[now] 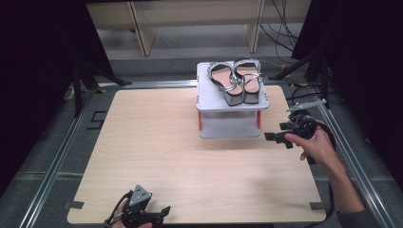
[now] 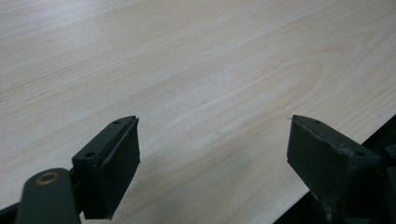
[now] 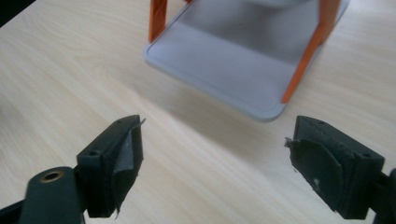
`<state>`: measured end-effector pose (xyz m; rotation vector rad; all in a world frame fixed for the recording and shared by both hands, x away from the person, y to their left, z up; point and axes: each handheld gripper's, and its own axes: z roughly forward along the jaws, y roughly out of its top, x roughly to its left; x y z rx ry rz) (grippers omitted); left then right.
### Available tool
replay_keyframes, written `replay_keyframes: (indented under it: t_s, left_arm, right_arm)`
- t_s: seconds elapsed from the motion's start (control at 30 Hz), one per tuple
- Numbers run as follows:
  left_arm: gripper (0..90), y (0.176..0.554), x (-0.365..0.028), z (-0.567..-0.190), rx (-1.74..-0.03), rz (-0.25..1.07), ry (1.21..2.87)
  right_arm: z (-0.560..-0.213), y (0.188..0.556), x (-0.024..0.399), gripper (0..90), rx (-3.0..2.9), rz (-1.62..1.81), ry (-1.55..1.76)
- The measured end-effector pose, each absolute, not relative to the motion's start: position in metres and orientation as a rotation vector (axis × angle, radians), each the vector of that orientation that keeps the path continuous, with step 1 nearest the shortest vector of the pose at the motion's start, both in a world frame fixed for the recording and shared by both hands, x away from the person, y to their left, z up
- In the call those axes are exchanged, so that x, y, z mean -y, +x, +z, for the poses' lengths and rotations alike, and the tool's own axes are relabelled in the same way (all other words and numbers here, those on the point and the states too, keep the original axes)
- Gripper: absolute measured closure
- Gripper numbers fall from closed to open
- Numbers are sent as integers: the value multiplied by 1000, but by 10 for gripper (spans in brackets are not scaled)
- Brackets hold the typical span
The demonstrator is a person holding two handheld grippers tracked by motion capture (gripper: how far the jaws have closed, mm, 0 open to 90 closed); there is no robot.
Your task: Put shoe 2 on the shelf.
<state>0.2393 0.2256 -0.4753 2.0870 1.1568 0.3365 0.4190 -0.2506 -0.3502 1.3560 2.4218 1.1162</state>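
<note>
A pair of silver platform sandals (image 1: 236,80) stands side by side on the top shelf of a small grey two-tier rack (image 1: 231,103) with orange legs, at the far middle of the wooden table (image 1: 157,152). My right gripper (image 1: 278,138) is held open just right of the rack, its jaws pointing left toward the lower shelf (image 3: 233,60); in the right gripper view (image 3: 215,158) nothing lies between the jaws. My left gripper (image 1: 161,213) rests open at the table's near edge, over bare wood (image 2: 212,154).
Metal rails (image 1: 57,161) frame the table on both sides. Black stands and cables (image 1: 285,28) crowd the floor behind the table, beside a pale wooden bench (image 1: 190,19). Bare tabletop stretches left of and in front of the rack.
</note>
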Motion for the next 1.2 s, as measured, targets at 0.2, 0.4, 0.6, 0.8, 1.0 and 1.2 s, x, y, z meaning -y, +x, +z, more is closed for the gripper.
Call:
replay_keyframes:
  t_s: [0.2,0.4,0.6,0.8,1.0,1.2]
  left_arm:
    - [166,240,-226,-475,-1147,342,2106]
    - [166,241,-225,-477,-1152,370,2080]
    - [165,241,-227,-476,-1143,347,2117]
    - [164,241,-225,-478,-1139,363,2096]
    - [164,238,-222,-478,-1164,342,2055]
    - [164,239,-222,-478,-1147,353,2077]
  right_arm:
    - [-377,405,240,176,-2485,1130,1271]
    - [-398,390,229,176,-2531,1078,1230]
    - [-419,375,224,176,-2546,1047,1255]
    - [-437,361,225,181,-2593,1003,1223]
    - [-454,348,223,188,-2621,974,1185]
    - [-463,332,224,187,-2651,969,1179]
